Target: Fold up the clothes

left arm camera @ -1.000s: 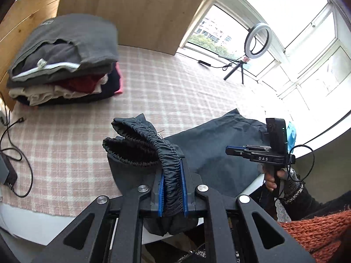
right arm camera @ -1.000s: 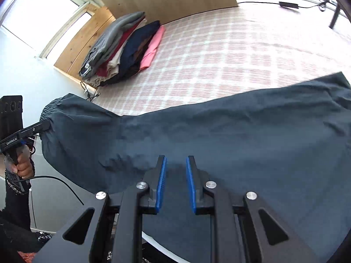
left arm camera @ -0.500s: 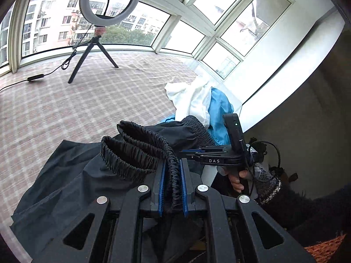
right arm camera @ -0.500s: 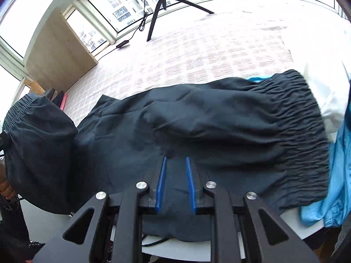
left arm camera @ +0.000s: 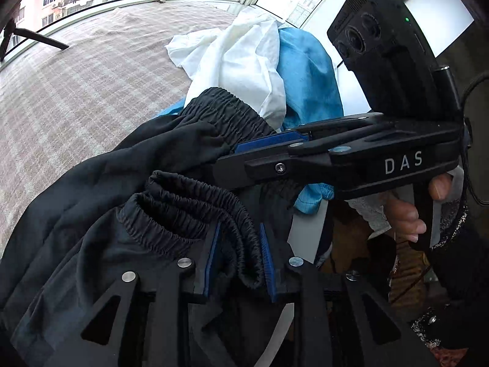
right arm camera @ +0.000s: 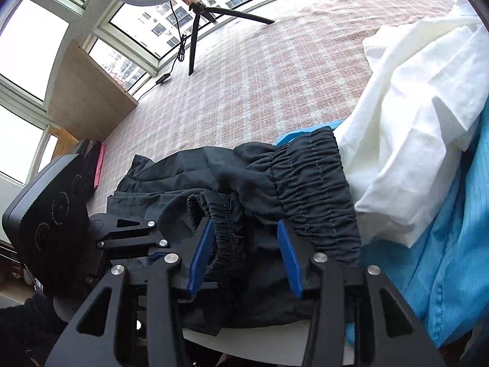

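The dark trousers (right arm camera: 262, 183) now lie doubled over on the checked bench (right arm camera: 244, 76), their gathered cuffs (left arm camera: 195, 205) brought up beside the elastic waistband (right arm camera: 311, 177). A second ago they were stretched out long between the two hands, so the lengthwise fold has just been made.

The left gripper (left arm camera: 240, 257) is letting go: its jaws are opening, and the ruched cuff edge still sits between the blue pads, looking slack, not pinched. The right gripper (right arm camera: 244, 250) is also opening its jaws; they stand apart with a fold of dark cloth lying loosely in the gap, and neither pad appears to press on it. In the left wrist view that right gripper crosses just above the cuffs, a hand (left arm camera: 409, 211) on its handle.

Just beyond the waistband lie a crumpled white garment (right arm camera: 412, 116) and a blue garment (right arm camera: 452, 244), the waistband partly resting on them.

By my reading the trousers are halved and released, so another fold or a smoothing pass likely remains before stacking.
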The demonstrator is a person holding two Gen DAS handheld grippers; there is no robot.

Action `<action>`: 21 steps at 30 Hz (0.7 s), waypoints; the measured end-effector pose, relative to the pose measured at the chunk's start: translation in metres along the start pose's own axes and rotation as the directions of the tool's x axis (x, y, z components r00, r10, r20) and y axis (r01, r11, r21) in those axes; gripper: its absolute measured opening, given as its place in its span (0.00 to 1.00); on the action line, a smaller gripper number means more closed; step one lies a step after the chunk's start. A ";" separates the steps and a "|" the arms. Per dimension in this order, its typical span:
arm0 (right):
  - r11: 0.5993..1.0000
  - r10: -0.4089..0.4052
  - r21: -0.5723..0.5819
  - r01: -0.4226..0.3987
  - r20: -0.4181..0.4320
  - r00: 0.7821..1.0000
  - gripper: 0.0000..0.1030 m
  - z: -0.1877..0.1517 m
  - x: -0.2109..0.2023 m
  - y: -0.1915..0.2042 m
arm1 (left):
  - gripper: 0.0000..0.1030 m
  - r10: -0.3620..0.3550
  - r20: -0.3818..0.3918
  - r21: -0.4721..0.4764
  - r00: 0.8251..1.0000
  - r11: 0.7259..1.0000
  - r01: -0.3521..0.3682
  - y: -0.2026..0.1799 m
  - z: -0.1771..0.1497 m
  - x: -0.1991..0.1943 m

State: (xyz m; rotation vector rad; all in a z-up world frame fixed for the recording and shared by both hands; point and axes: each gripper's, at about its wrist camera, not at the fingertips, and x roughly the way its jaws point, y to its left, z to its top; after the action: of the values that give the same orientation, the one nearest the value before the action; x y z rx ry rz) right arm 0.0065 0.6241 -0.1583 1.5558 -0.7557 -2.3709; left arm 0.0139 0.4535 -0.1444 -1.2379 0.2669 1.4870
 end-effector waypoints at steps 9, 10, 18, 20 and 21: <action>0.983 -0.027 -0.185 0.017 -0.056 0.998 0.45 -0.017 0.006 0.049 | 0.39 0.151 0.072 -0.091 0.986 0.985 -0.144 0.027 -0.086 -0.123; 0.976 -0.042 -0.215 0.025 -0.077 0.996 0.45 -0.019 0.014 0.055 | 0.39 0.182 0.052 -0.131 0.982 0.976 -0.174 0.041 -0.101 -0.127; 0.942 -0.205 -0.311 0.130 -0.224 0.953 0.02 -0.039 0.074 0.058 | 0.39 0.341 -0.096 -0.380 0.935 0.856 -0.351 0.124 -0.208 -0.150; 0.942 -0.202 -0.310 0.131 -0.209 0.957 0.00 -0.041 0.071 0.059 | 0.39 0.344 -0.074 -0.413 0.936 0.844 -0.342 0.130 -0.216 -0.156; 0.941 -0.199 -0.312 0.134 -0.187 0.962 0.00 -0.041 0.063 0.060 | 0.39 0.347 -0.059 -0.414 0.936 0.845 -0.339 0.130 -0.217 -0.159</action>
State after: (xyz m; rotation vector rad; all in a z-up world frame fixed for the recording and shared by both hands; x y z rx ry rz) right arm 0.0107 0.5329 -0.1899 1.7617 -0.2152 -2.2442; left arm -0.0059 0.1564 -0.1682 -1.5766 0.1647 1.9372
